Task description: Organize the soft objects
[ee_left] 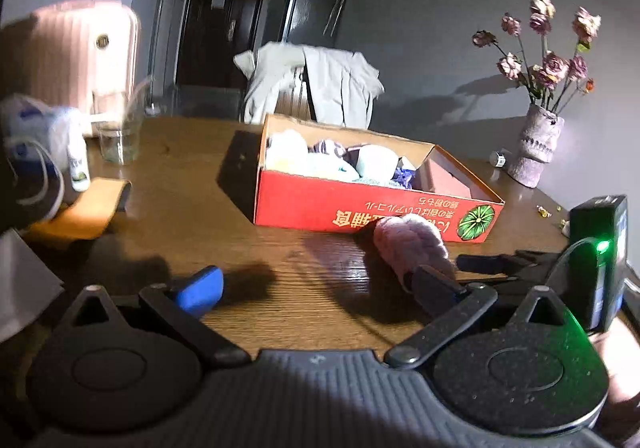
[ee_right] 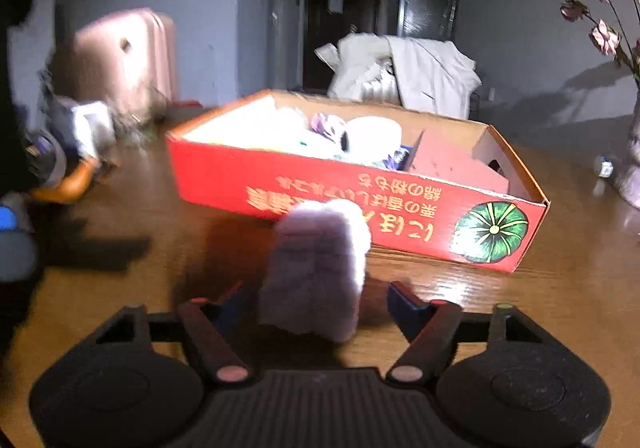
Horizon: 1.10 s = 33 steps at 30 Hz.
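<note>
Black and wide, the right gripper (ee_right: 316,304) sits low over the wooden table (ee_right: 540,320). Its two fingers are spread apart. Between them lies a fuzzy pink soft thing (ee_right: 320,268). The picture is too blurry to tell if the fingers touch it, but a gap shows on the right side. The soft thing lies on the table, just in front of the red box (ee_right: 360,187), and its far end comes right up to the box's front wall.

From the left wrist view, the left gripper (ee_left: 316,288) is also spread wide and holds nothing. One blue fingertip (ee_left: 200,286) shows on its left side. The same fuzzy pink soft thing (ee_left: 408,248) lies by the red box (ee_left: 320,203), with the right gripper (ee_left: 500,262) reaching in from the right. A black block with a green light (ee_left: 598,248) sits on that gripper.

Inside the red box are more soft things (ee_right: 320,135), white, purple and pale green, piled at the left end. The right end has a brown cardboard flap (ee_right: 452,163).

Farther back, a vase of dried pink flowers (ee_left: 540,139) stands on the table, off to the right of the box. A clear glass (ee_left: 118,127) stands to the left. A pink suitcase (ee_left: 80,51) is behind the glass, and a chair with white clothes over it (ee_left: 320,79) is behind the box.
</note>
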### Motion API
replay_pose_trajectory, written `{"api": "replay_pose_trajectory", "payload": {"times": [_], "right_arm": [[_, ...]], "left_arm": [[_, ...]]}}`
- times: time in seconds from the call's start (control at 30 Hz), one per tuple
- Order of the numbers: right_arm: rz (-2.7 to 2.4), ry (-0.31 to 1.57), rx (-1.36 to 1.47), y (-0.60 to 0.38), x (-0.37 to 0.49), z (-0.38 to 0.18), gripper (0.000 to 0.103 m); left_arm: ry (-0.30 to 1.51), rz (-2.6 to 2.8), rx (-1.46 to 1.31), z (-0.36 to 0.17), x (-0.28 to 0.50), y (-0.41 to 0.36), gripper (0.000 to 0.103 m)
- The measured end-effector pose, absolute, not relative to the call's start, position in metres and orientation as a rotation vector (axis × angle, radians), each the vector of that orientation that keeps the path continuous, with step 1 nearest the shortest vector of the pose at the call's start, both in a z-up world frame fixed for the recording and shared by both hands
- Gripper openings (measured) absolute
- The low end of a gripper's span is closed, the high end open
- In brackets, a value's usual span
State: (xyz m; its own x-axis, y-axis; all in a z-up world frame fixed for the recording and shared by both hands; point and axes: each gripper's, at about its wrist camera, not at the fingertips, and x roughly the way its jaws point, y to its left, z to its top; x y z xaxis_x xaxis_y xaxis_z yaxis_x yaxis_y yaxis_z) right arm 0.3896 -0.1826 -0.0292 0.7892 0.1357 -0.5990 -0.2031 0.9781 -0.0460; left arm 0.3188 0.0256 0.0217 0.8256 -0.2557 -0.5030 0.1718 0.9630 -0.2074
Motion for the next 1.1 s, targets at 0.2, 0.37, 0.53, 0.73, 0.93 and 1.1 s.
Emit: {"api": "replay_pose_trajectory", "payload": {"times": [0.2, 0.37, 0.53, 0.73, 0.93, 1.1], "right_arm": [[0.348, 0.662, -0.103, -0.189, 0.379, -0.027, 0.039], [0.53, 0.666, -0.284, -0.211, 0.324, -0.012, 0.057], [0.391, 0.643, -0.105, -0.258, 0.31, 0.002, 0.066], [0.401, 0.637, 0.293, -0.296, 0.322, -0.01, 0.066], [0.368, 0.676, 0.352, -0.286, 0.355, -0.03, 0.055], [0.376, 0.686, 0.346, -0.274, 0.35, -0.039, 0.031]], "left_arm": [[0.582, -0.235, -0.157, 0.015, 0.331, 0.026, 0.103], [0.582, -0.28, -0.136, 0.014, 0.328, 0.017, 0.103], [0.632, -0.356, -0.183, 0.003, 0.333, -0.007, 0.085], [0.699, -0.368, -0.23, -0.007, 0.333, -0.025, 0.075], [0.733, -0.328, -0.31, -0.012, 0.338, -0.029, 0.052], [0.763, -0.323, -0.37, -0.019, 0.342, -0.027, 0.045]]}}
